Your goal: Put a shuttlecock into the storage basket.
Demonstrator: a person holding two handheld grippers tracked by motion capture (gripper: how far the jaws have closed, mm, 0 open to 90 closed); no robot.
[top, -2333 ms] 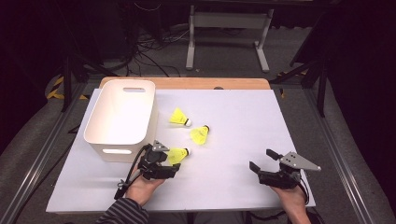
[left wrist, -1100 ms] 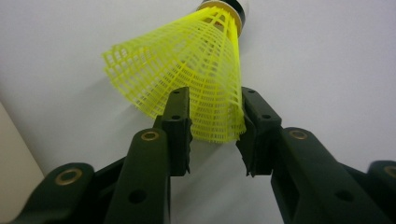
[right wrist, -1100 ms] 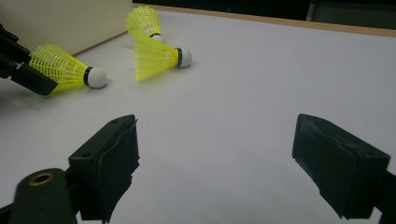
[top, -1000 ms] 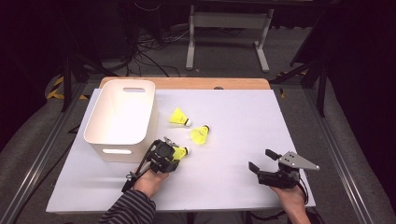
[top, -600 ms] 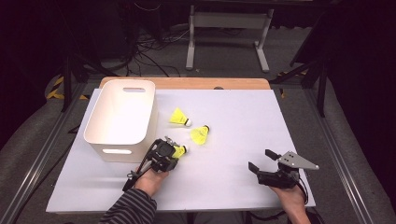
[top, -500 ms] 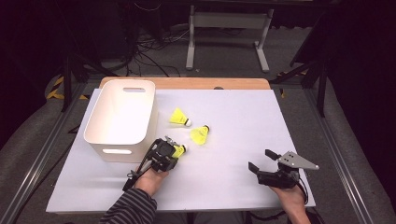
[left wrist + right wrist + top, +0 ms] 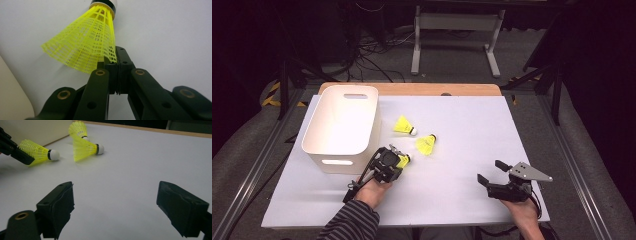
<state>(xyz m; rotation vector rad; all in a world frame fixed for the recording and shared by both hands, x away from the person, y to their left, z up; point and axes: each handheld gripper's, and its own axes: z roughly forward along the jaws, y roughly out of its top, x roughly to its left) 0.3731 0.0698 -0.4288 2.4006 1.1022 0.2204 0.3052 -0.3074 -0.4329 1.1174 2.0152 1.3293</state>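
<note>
Three yellow shuttlecocks lie on the white table (image 7: pixel 472 125). My left gripper (image 7: pixel 398 159) (image 7: pixel 115 60) is shut on the skirt edge of the nearest shuttlecock (image 7: pixel 404 160) (image 7: pixel 85 47); its jaws have just been closing with the mesh pinched between them. The cork still points away from me, low over the table. The second shuttlecock (image 7: pixel 426 145) (image 7: pixel 83 148) and the third shuttlecock (image 7: pixel 403 125) (image 7: pixel 78 128) lie loose just beyond. My right gripper (image 7: pixel 490 171) (image 7: pixel 115 205) rests open at the front right with nothing between its jaws.
A white basket (image 7: pixel 339 156) (image 7: pixel 32 130) stands at the left, just beside the left gripper. A wooden strip (image 7: pixel 412 89) runs along the table's far edge. Dark floor, cables and a metal stand lie beyond it.
The left gripper moved forward to the nearest shuttlecock and closed on its skirt. The right gripper stayed where it was, open.
</note>
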